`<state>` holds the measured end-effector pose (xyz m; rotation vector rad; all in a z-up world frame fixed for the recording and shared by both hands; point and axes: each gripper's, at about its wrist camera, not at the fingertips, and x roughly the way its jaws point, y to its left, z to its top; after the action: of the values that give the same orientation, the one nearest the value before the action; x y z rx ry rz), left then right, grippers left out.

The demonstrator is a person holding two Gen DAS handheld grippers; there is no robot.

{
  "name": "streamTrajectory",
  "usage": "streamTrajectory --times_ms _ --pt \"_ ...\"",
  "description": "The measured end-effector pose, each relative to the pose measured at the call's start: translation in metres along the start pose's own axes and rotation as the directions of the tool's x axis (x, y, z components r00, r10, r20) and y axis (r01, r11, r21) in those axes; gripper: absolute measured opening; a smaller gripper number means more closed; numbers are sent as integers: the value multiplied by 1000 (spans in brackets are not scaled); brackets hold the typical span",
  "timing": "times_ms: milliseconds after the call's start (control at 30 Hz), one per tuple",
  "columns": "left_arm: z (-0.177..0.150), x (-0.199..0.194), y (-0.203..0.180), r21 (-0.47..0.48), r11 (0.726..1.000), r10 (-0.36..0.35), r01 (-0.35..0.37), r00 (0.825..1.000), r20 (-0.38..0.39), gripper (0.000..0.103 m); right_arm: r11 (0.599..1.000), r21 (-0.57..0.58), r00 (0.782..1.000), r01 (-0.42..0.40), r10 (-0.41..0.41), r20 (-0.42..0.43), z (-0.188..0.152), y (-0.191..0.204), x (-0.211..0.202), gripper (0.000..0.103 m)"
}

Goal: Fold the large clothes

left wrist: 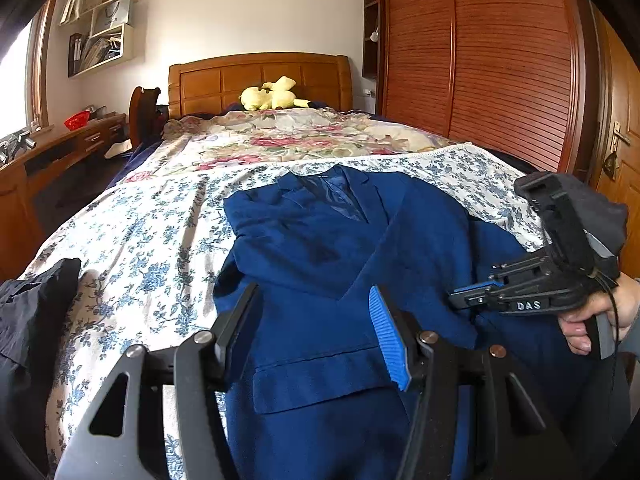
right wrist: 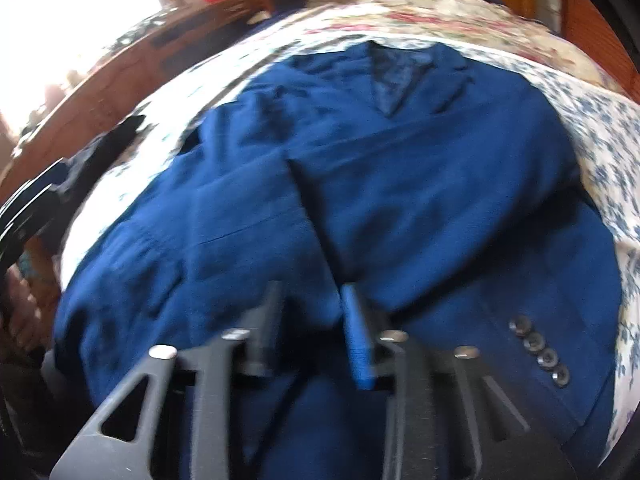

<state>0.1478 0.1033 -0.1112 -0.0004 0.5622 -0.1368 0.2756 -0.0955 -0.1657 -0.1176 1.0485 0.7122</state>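
Lying face up on the blue-flowered sheet [left wrist: 132, 248] of the bed [left wrist: 304, 140]: a navy suit jacket [left wrist: 328, 264], collar toward the far headboard [left wrist: 260, 80], lapels showing, hem hanging toward the near edge. Hovering just above the jacket's near left front, over the flap pocket [left wrist: 316, 380]: the left gripper [left wrist: 316, 332], jaws standing wide apart and holding nothing. Reaching in from the right over the jacket's right side: the right gripper [left wrist: 464, 298], held in a hand [left wrist: 592, 320], its jaws looking nearly together from the side yet showing in its own view as parted with a gap and no cloth clearly pinched between them. Resting at the jacket's near right, in the right wrist view: a sleeve cuff with four dark buttons [right wrist: 540, 354]. Lying at the left edge of the bed: a black garment [left wrist: 36, 312]. Sitting far off against the headboard: a yellow plush toy [left wrist: 272, 96]. Standing to the left: a wooden desk [left wrist: 60, 152].
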Motion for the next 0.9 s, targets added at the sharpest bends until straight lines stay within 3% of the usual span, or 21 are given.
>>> streamTrajectory --times_ms 100,333,633,733,900 --pt "1 -2 5 -9 1000 9 -9 1000 5 54 998 -59 1000 -17 18 15 1 19 -5 1" --pt "1 -4 15 -32 999 25 -25 1000 12 54 985 -148 991 -86 100 87 7 76 -30 1" --pt "-2 -12 20 -29 998 56 -56 998 13 54 967 -198 984 -162 173 43 -11 127 -37 1" --pt "-8 -19 21 -34 997 67 -67 998 9 54 966 -199 984 -163 174 38 -18 130 -44 4" --pt "-24 -30 18 -65 995 72 -73 997 -20 54 973 -198 987 -114 133 86 -26 118 -66 26"
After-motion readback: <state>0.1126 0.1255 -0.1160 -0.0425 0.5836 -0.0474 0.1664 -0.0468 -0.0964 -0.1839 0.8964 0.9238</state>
